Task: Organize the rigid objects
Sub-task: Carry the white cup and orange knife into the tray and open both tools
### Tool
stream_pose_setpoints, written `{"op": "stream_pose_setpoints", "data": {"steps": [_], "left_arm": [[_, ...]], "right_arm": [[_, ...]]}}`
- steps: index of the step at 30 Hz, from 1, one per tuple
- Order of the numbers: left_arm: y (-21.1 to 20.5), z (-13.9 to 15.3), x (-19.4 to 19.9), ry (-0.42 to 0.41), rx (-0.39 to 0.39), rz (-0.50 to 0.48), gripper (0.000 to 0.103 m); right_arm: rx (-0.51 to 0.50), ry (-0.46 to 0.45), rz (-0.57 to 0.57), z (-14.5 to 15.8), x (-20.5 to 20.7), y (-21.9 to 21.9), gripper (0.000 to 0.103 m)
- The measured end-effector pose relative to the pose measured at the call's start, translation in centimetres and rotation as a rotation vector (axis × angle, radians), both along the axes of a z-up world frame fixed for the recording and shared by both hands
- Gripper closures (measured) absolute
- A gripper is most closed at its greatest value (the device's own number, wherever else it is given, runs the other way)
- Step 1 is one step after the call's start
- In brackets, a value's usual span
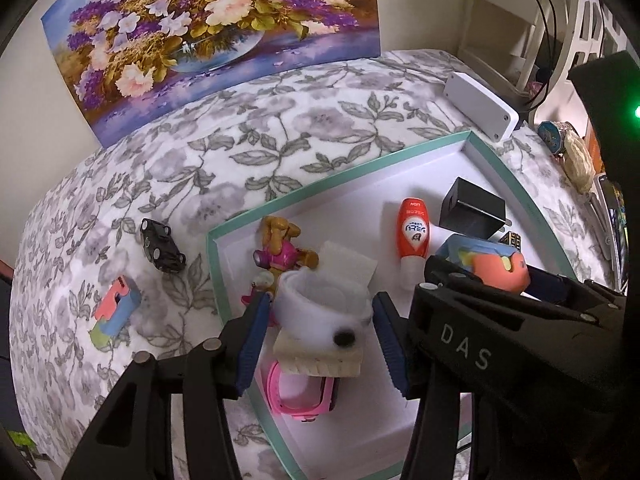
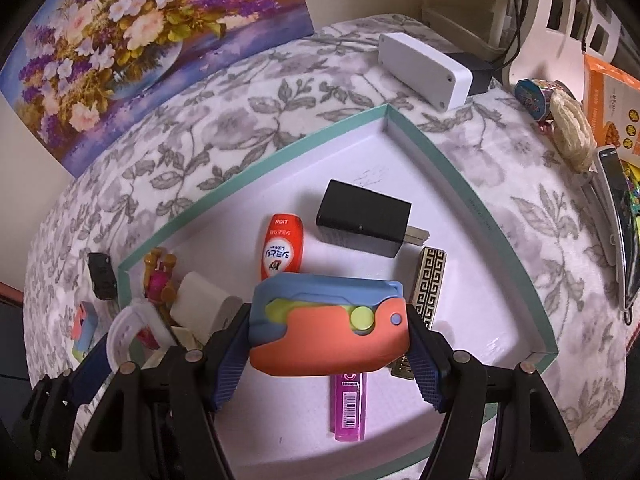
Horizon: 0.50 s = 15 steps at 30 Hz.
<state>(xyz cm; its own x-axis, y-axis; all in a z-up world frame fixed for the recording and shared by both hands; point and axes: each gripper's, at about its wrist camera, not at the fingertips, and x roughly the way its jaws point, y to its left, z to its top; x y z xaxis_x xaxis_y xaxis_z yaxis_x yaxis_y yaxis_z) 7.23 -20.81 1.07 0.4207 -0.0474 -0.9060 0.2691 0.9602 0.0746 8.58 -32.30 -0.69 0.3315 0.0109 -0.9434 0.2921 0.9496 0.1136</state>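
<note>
My left gripper (image 1: 320, 334) is shut on a white watch (image 1: 320, 308) and holds it over the left part of the green-rimmed white tray (image 1: 340, 168). My right gripper (image 2: 330, 340) is shut on an orange and blue toy block (image 2: 324, 324) above the tray's (image 2: 280, 160) middle; it also shows in the left wrist view (image 1: 500, 268). In the tray lie a dog figure (image 1: 280, 248), an orange tube (image 2: 282, 248), a black charger (image 2: 362, 218), a patterned lighter (image 2: 430, 284), a pink lead case (image 2: 348, 408), a pink watch (image 1: 300, 396) and a white eraser (image 1: 320, 360).
On the floral cloth left of the tray lie a black toy car (image 1: 162, 244) and a second orange-blue block (image 1: 114, 312). A white box (image 2: 424, 68) sits behind the tray. Snacks and packets (image 2: 568, 128) crowd the right edge. A flower painting (image 1: 200, 32) leans on the wall.
</note>
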Motion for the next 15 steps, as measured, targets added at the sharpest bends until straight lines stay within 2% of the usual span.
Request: {"op": "stream_pose_setpoints", "data": {"steps": [1, 7, 9, 10, 15], "left_arm": [[0.0, 0.0, 0.0, -0.001, 0.004, 0.001, 0.038], [0.0, -0.1, 0.0, -0.001, 0.002, 0.005, 0.035], [0.1, 0.1, 0.0, -0.006, 0.003, 0.008, 0.028], [0.1, 0.1, 0.0, -0.009, 0.002, 0.009, 0.022], [0.4, 0.6, 0.1, -0.016, -0.014, 0.017, 0.021]], "right_arm": [[0.0, 0.002, 0.0, 0.0, 0.0, 0.1, 0.029], [0.002, 0.004, -0.005, -0.1, 0.0, 0.0, 0.028], [0.006, 0.003, -0.007, -0.1, 0.0, 0.0, 0.028], [0.009, -0.001, -0.009, 0.0, 0.0, -0.1, 0.028], [-0.001, -0.041, -0.022, 1.1, -0.2, -0.2, 0.021]]}}
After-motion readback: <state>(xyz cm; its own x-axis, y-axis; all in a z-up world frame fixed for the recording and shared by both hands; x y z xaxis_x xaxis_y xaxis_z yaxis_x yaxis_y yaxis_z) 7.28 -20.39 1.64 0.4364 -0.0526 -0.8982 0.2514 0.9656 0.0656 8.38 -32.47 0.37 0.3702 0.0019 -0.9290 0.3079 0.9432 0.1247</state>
